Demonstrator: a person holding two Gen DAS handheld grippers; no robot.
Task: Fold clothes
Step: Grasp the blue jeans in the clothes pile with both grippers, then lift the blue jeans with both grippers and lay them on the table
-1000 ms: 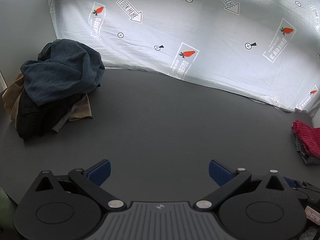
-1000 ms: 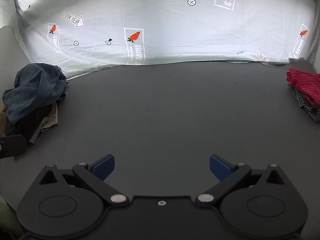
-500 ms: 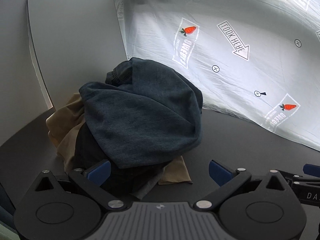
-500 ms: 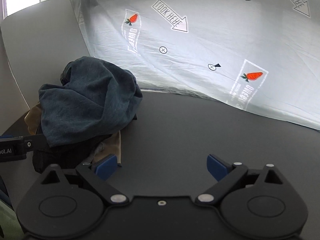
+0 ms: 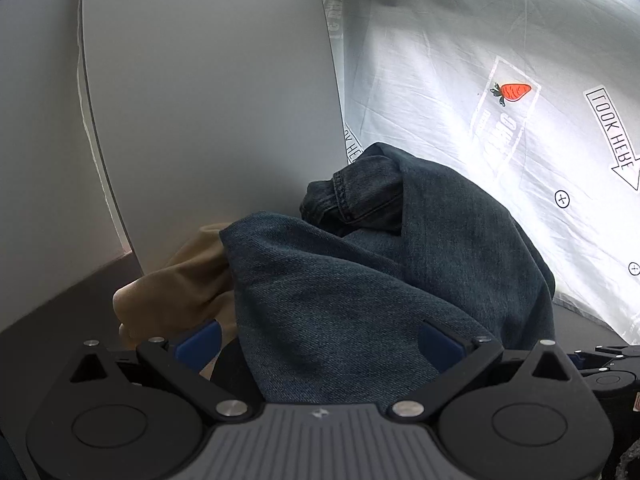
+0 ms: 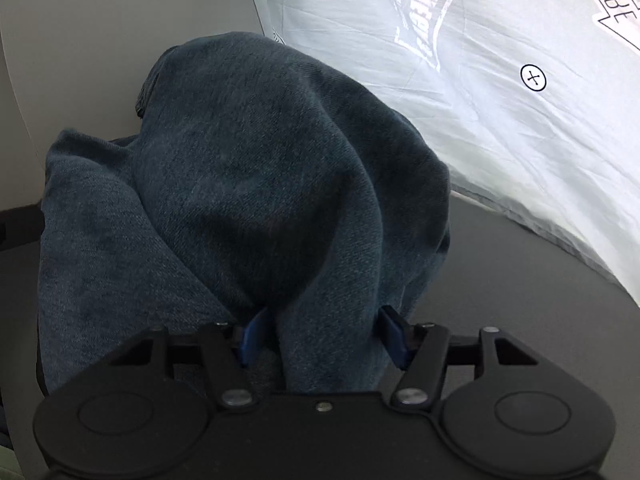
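A crumpled pair of dark blue jeans point(image 5: 360, 288) lies on top of a pile of clothes, over a tan garment point(image 5: 180, 284). My left gripper point(image 5: 318, 342) is open, its blue pads on either side of the jeans' near fold. In the right wrist view the jeans point(image 6: 248, 184) fill the frame. My right gripper point(image 6: 324, 338) has narrowed around a fold of the denim, which sits between the blue fingers point(image 6: 252, 336); whether the pads press it is hidden.
The pile sits on a dark grey table point(image 6: 520, 288). A white printed sheet point(image 5: 500, 120) hangs behind it, and a grey panel point(image 5: 200, 100) stands at the left. The right gripper's body shows at the left wrist view's right edge point(image 5: 608, 360).
Both grippers have moved left and up close to the clothes pile. The right gripper's fingers have narrowed around a fold of the jeans; the left stays wide open.
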